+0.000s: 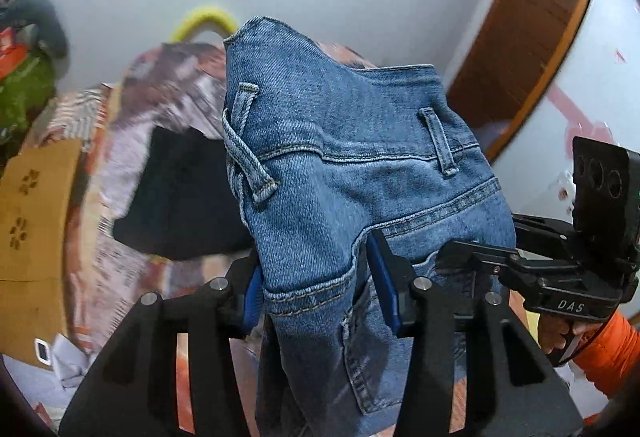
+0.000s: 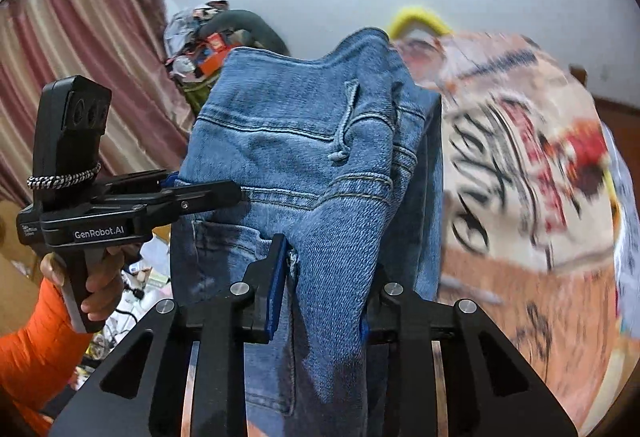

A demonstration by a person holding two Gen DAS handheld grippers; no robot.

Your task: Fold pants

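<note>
Blue denim jeans (image 1: 340, 165) hang lifted in the air, waistband and belt loops up. My left gripper (image 1: 316, 289) is shut on the denim below the waistband, blue pads pinching a thick fold. My right gripper (image 2: 324, 289) is shut on the same jeans (image 2: 304, 157) near the back pocket seam. The right gripper also shows at the right in the left wrist view (image 1: 472, 253), its fingers on the jeans' edge. The left gripper also shows at the left in the right wrist view (image 2: 208, 193), clamped on the other edge. The legs hang below, out of sight.
A bed with a patterned orange and cream cover (image 2: 520, 177) lies below. A black garment (image 1: 184, 197) rests on it. A cardboard box (image 1: 28, 213) stands left, a clothes pile (image 2: 208, 49) by the pink curtain (image 2: 80, 57), a wooden door (image 1: 528, 37) right.
</note>
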